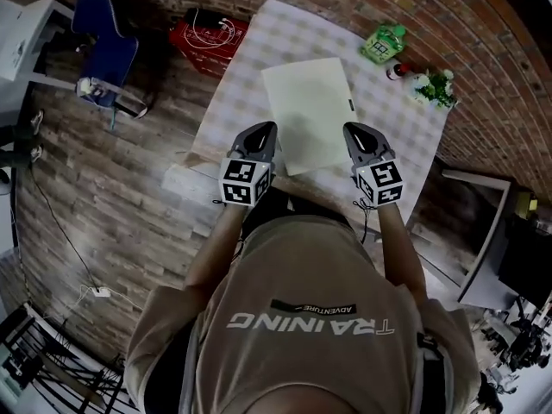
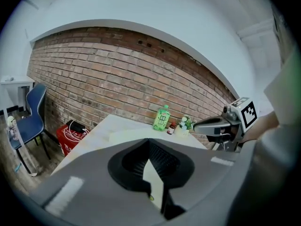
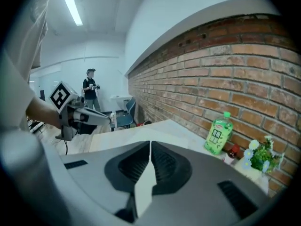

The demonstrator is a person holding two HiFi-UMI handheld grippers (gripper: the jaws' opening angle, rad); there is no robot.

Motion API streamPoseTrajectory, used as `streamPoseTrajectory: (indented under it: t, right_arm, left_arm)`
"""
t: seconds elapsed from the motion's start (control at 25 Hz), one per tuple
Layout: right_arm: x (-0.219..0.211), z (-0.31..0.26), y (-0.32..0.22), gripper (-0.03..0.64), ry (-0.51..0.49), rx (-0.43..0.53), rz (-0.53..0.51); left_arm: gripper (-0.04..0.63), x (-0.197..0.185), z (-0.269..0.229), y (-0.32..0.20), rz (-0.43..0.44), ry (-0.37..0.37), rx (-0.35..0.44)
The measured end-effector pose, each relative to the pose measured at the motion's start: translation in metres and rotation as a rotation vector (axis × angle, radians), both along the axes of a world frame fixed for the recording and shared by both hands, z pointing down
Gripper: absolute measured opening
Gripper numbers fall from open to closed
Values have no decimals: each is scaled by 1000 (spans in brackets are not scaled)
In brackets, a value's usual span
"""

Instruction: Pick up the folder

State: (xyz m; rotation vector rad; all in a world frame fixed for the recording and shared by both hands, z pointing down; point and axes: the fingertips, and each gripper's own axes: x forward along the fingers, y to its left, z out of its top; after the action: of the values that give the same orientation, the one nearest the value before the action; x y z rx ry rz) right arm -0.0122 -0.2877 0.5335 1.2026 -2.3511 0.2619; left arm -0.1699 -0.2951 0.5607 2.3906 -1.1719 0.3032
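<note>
The folder (image 1: 310, 110) is a pale, flat sheet lying on the checked table (image 1: 250, 50). In the head view it lies between my two grippers. My left gripper (image 1: 268, 128) hangs by the folder's near left edge, jaws shut with nothing in them. My right gripper (image 1: 351, 130) hangs by the near right edge, also shut and empty. Whether either tip touches the folder I cannot tell. In the left gripper view the folder (image 2: 134, 134) shows as a pale slab beyond my shut left gripper (image 2: 149, 143), with the right gripper (image 2: 209, 125) off to the side. The right gripper view shows the shut right gripper (image 3: 150, 145) and the left gripper (image 3: 99, 118).
A green bottle (image 1: 382, 43), a small red-capped bottle (image 1: 395, 70) and a pot of flowers (image 1: 434, 87) stand at the table's far right, against the brick wall. A red bag (image 1: 207, 33) and a blue chair (image 1: 103, 46) stand on the floor at left. A person (image 3: 90, 89) stands far off.
</note>
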Motion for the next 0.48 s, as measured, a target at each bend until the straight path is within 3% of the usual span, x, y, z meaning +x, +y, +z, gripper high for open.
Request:
streamPoseTrajectory:
  t: [0.2,0.48]
  right_arm:
    - [22,20,-20,12,22,-75,41]
    - [46,53,-56,14,-58,-181,93]
  left_arm:
    - [6,1,19,-11,8,1,-51]
    - [25,4,52,-14,14,19,-183]
